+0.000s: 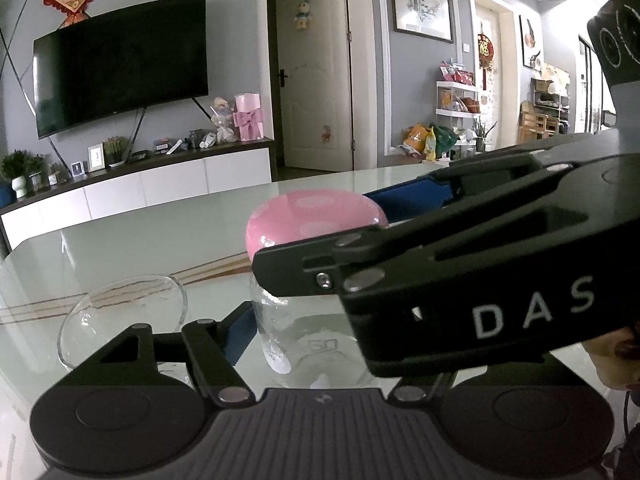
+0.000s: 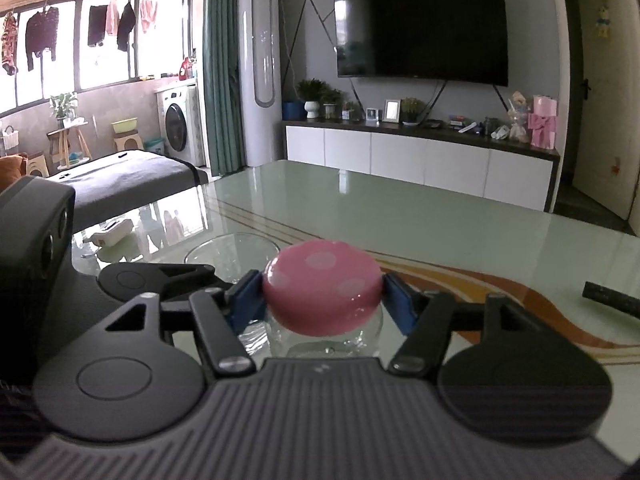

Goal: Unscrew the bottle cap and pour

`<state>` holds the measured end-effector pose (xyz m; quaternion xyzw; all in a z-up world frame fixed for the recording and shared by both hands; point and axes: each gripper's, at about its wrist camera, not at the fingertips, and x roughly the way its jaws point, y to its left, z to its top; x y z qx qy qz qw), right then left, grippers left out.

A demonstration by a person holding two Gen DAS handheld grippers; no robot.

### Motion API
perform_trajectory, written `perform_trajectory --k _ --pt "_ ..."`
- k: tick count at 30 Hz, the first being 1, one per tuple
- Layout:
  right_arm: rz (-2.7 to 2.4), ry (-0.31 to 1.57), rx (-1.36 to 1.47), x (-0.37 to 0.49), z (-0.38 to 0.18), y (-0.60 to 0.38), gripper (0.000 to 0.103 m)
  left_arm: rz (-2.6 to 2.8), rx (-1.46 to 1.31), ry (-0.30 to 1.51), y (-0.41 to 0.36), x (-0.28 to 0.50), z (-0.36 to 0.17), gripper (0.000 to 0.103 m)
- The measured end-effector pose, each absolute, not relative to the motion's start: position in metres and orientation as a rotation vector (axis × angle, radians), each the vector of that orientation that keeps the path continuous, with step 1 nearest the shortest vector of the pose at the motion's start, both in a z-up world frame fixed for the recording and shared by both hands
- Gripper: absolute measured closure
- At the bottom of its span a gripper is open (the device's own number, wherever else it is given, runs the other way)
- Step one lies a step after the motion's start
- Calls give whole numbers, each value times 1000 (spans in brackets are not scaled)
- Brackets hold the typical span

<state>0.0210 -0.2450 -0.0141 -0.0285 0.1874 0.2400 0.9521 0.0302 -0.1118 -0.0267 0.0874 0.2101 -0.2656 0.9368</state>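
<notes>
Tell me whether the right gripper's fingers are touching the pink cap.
Touching. The right wrist view shows both blue fingers of the right gripper pressed against opposite sides of the pink cap, no gap visible.

table (image 2: 460, 220): glossy pale green glass | on it: clear bottle (image 1: 304, 344), glass bowl (image 1: 120, 312) at its 9 o'clock, dark bar (image 2: 612, 299) at 3 o'clock

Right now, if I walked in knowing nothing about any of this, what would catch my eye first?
Most likely the pink polka-dot cap, dead centre in the right wrist view, pinched between the blue pads of the right hand-held gripper. It tops a clear bottle, which the left hand-held gripper reaches around lower down. Just beyond, an empty glass bowl waits on the glossy pale-green table.
</notes>
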Motion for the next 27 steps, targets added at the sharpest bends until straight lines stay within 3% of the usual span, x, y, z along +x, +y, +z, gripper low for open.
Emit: perform_trajectory --k 27 --pt "694 364 -115 21 -12 -268 38 -544 176 435 -107 30 -27 29"
